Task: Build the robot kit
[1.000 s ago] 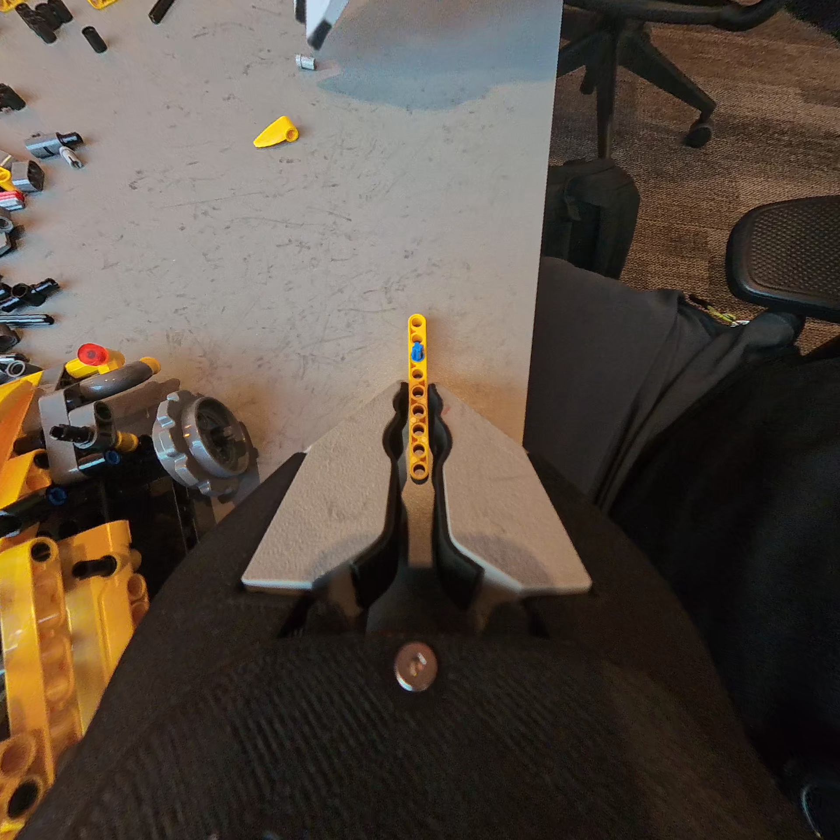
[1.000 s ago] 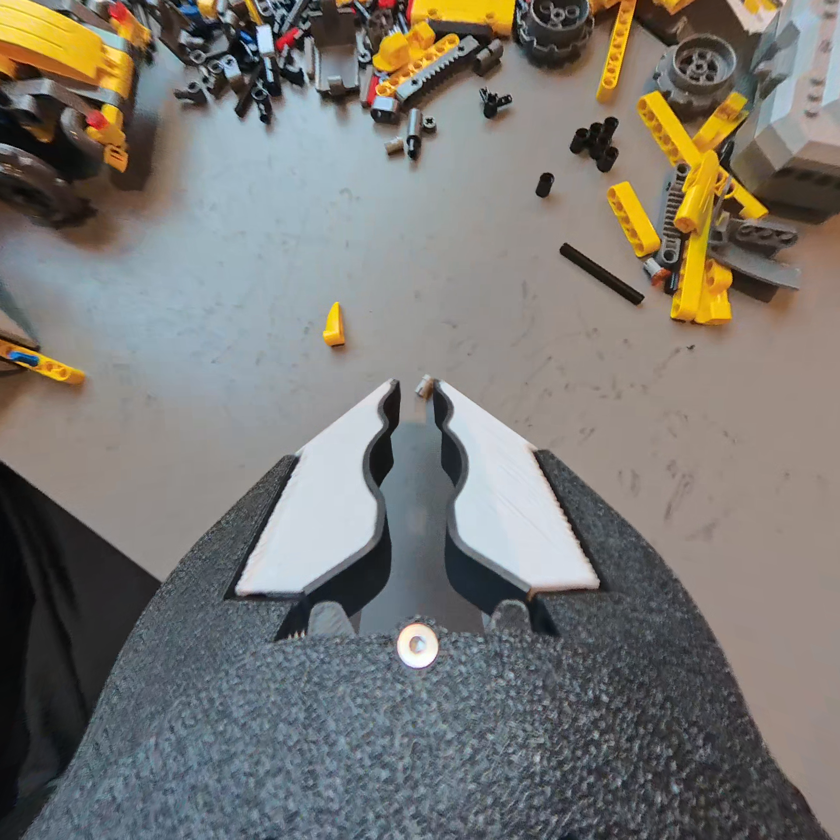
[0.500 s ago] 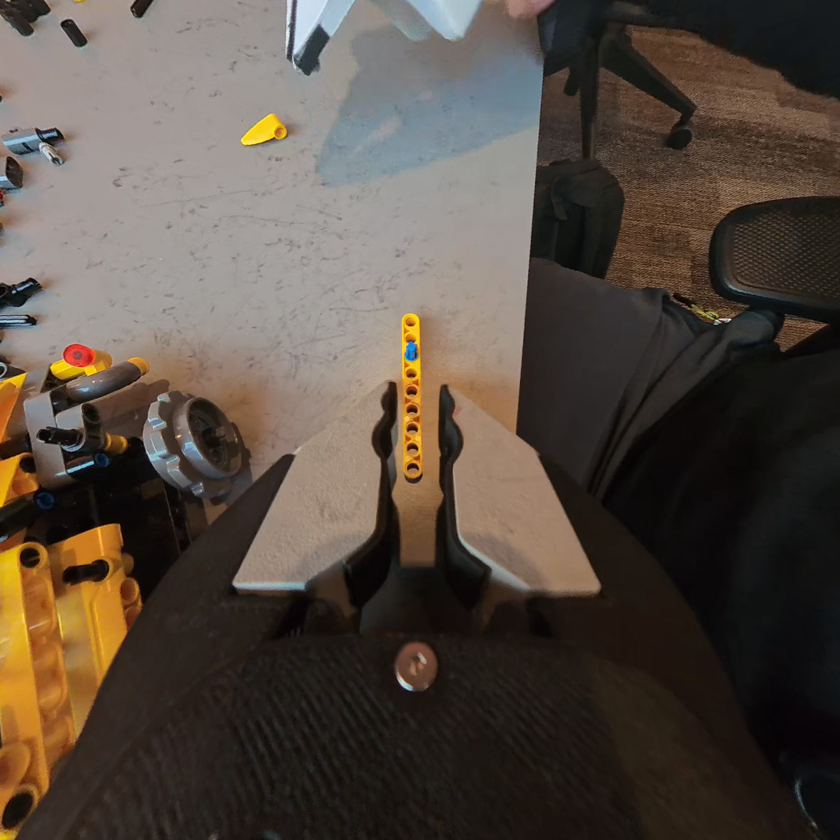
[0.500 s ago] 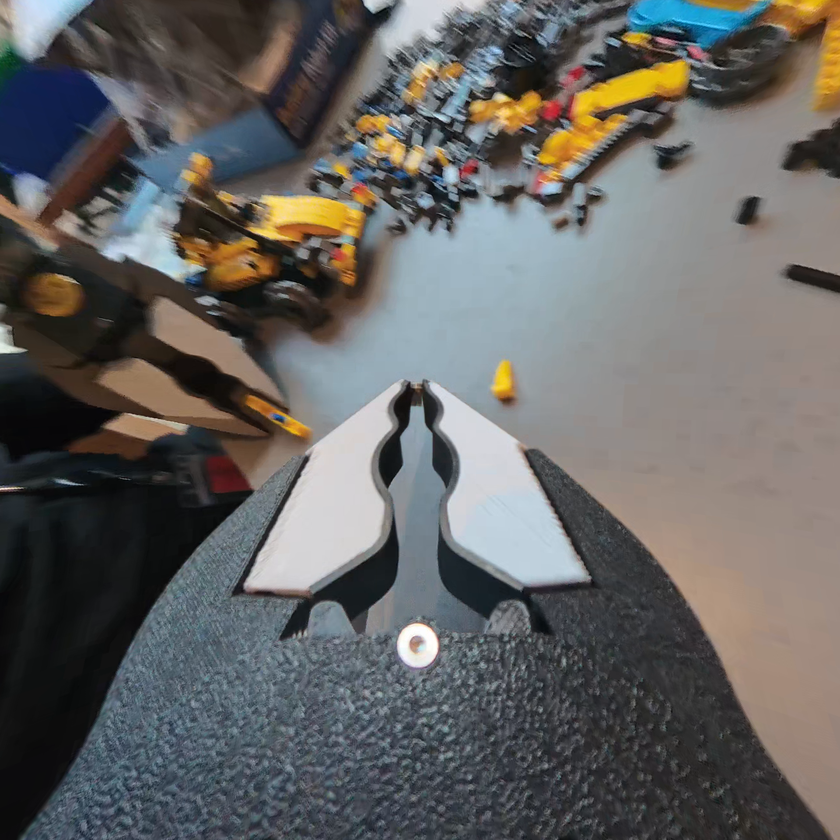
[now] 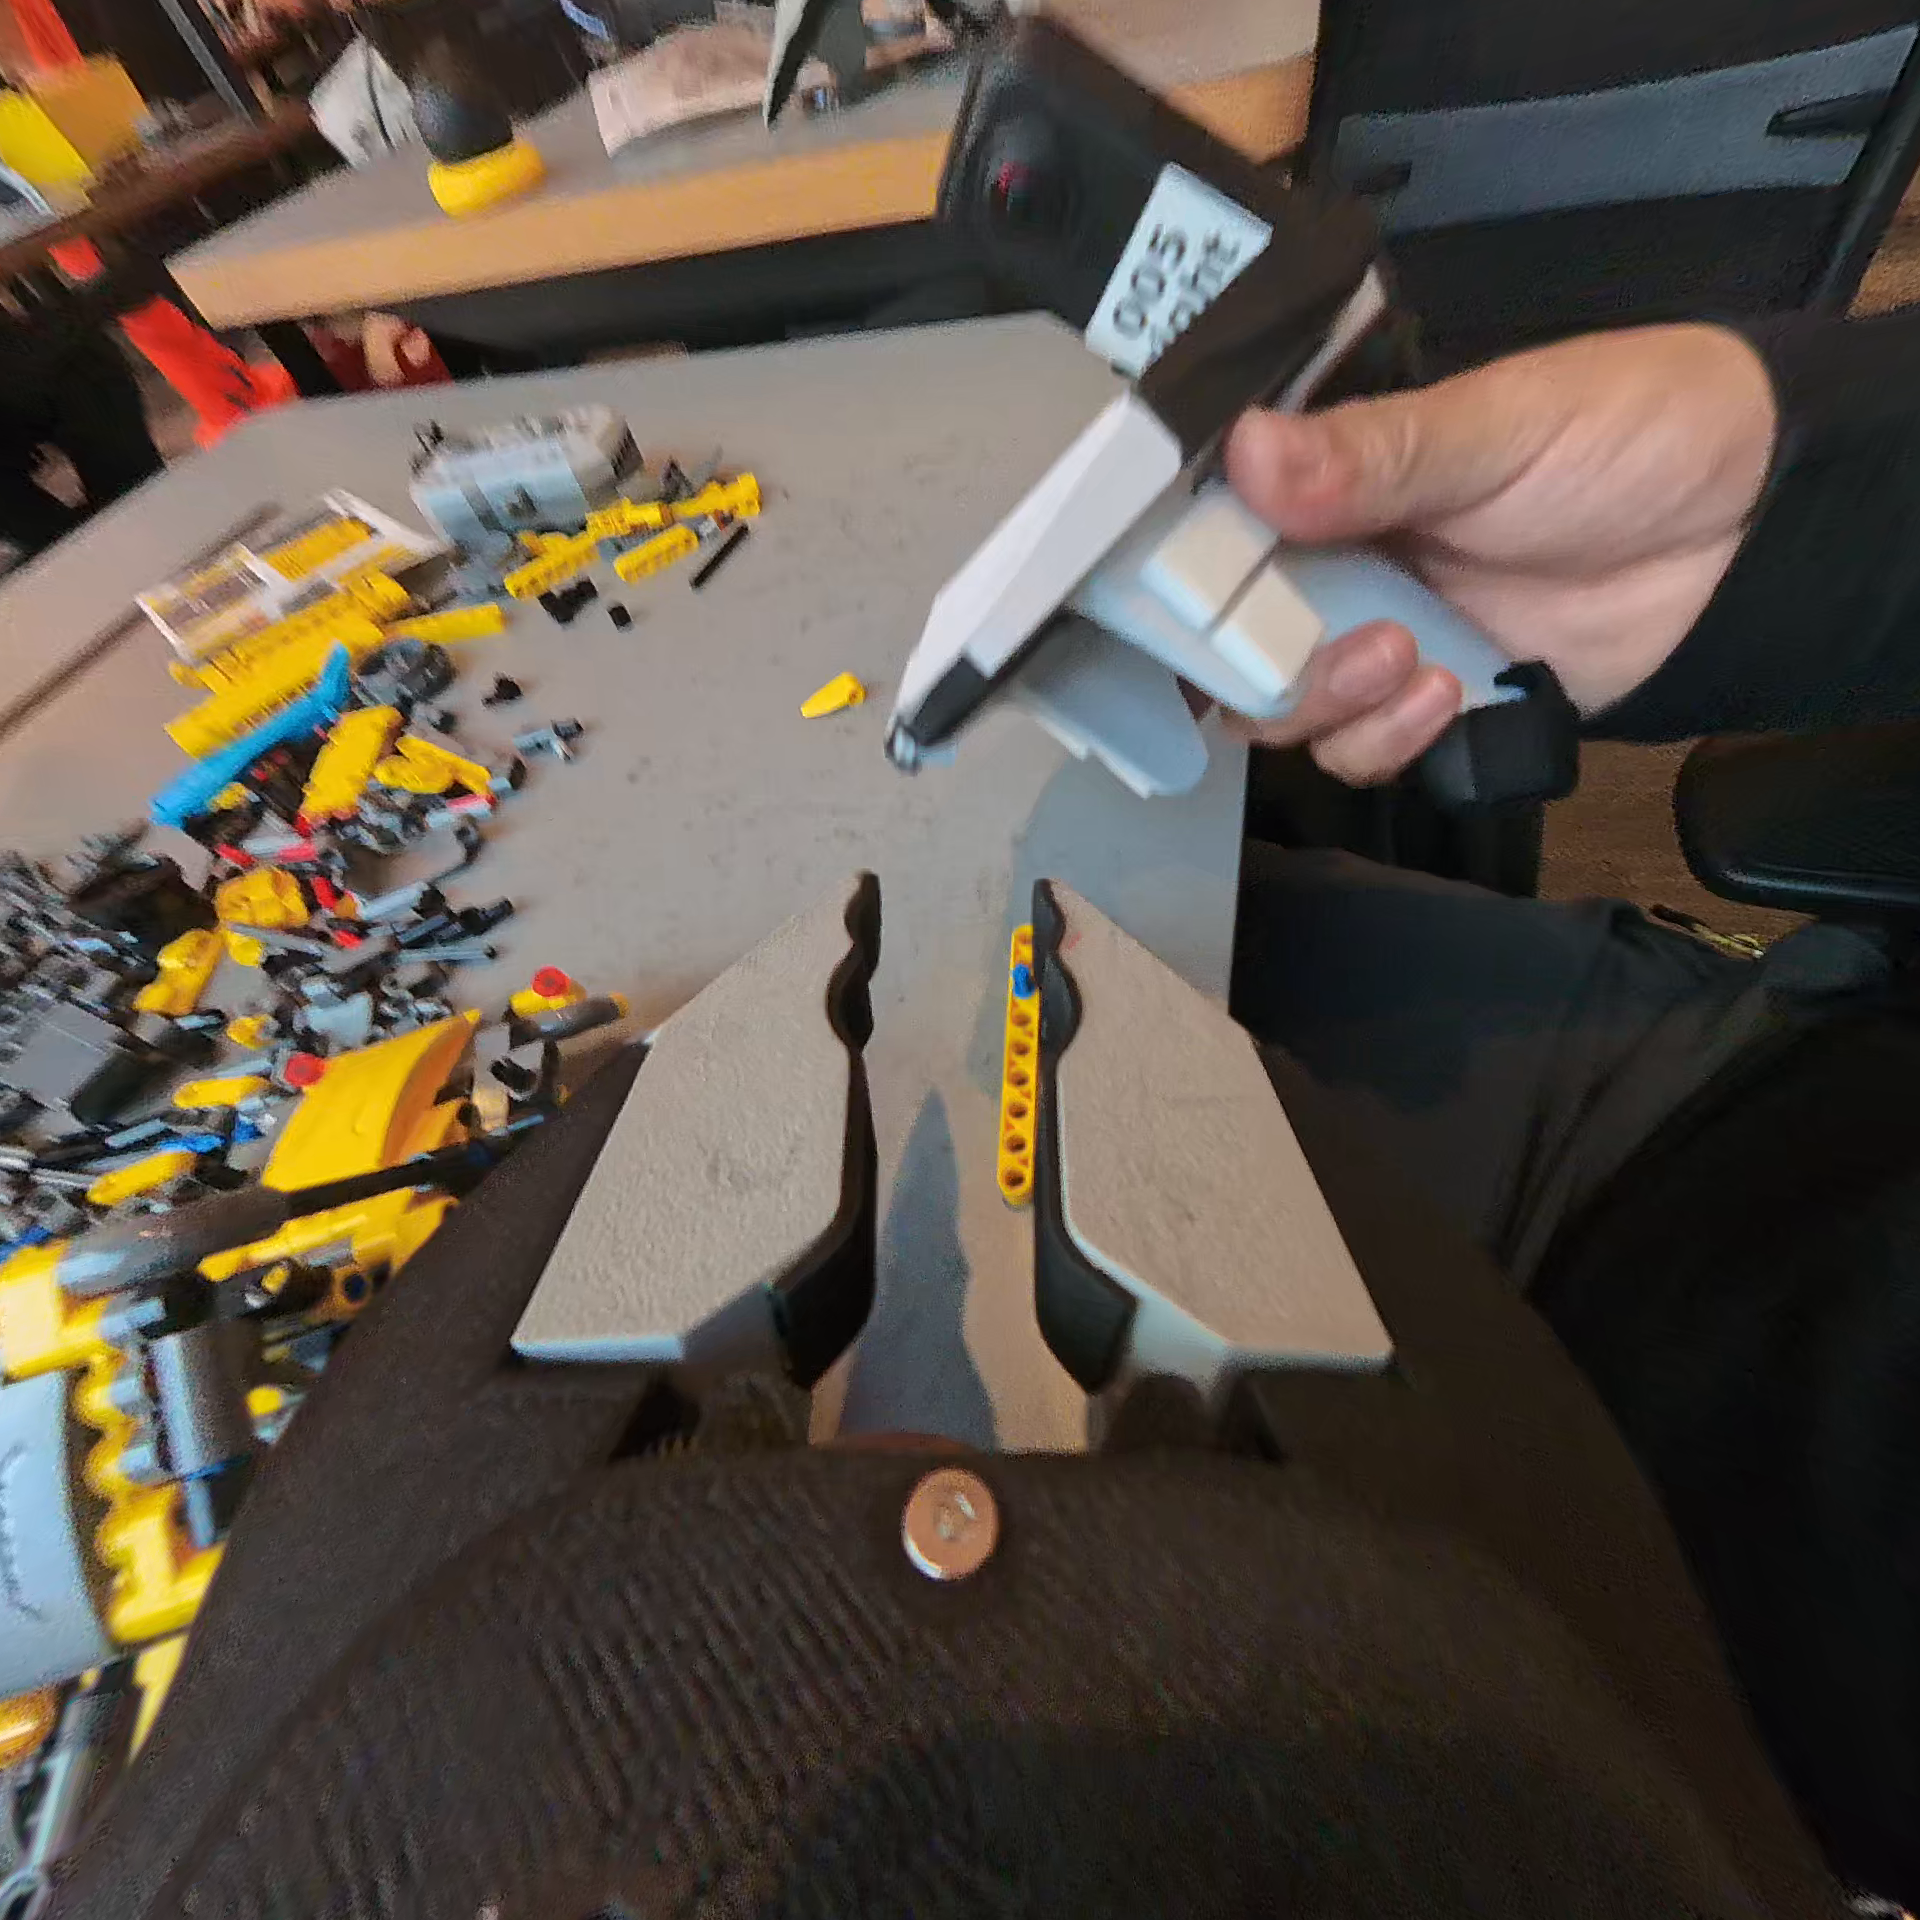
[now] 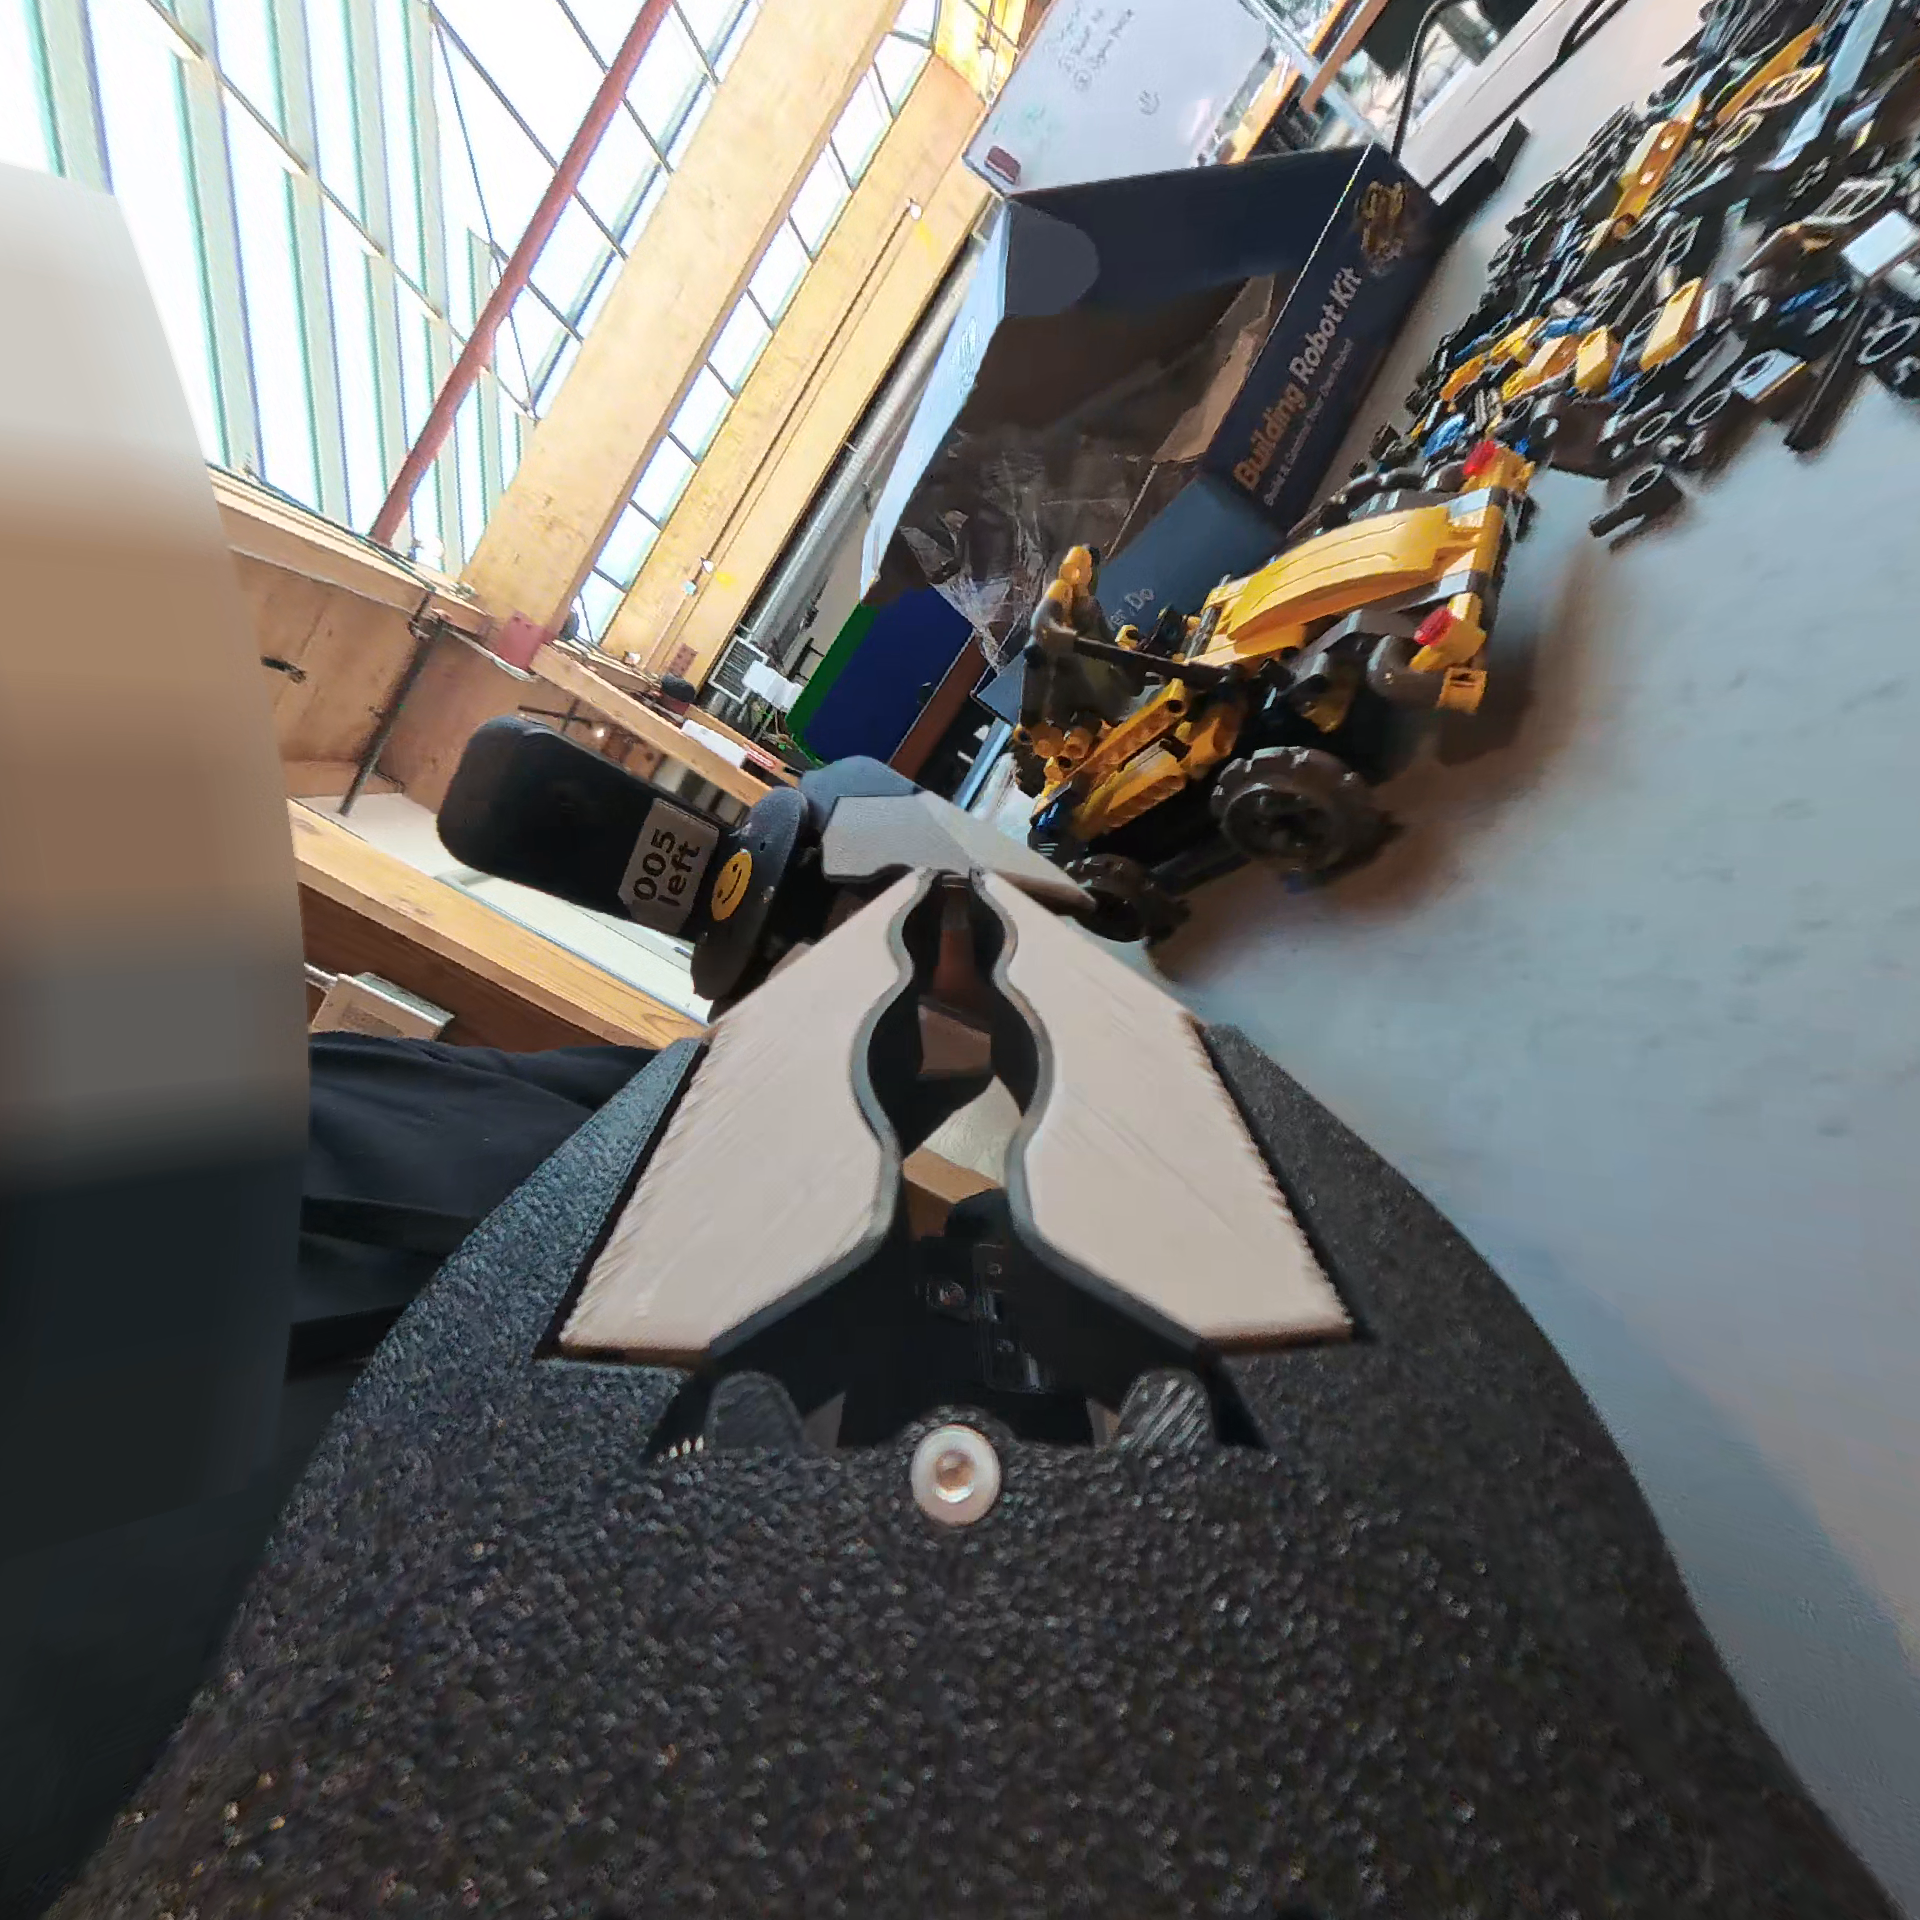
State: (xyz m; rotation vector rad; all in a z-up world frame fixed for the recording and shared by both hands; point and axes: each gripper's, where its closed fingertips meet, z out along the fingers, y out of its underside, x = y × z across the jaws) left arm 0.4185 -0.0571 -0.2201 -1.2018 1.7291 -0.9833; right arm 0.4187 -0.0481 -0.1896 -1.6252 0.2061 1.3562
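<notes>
Both tongs labelled, left tongs (image 5: 954,902) parted (right tongs (image 6: 948,875) pinched)

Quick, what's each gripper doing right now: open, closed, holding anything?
Left gripper: open, holding nothing; the yellow beam lies on the table beside one finger.
Right gripper: shut on a small grey piece at its fingertips.

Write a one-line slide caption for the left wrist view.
Open left claw above a yellow holed beam near the table edge, right claw pinching a small grey piece.
</notes>
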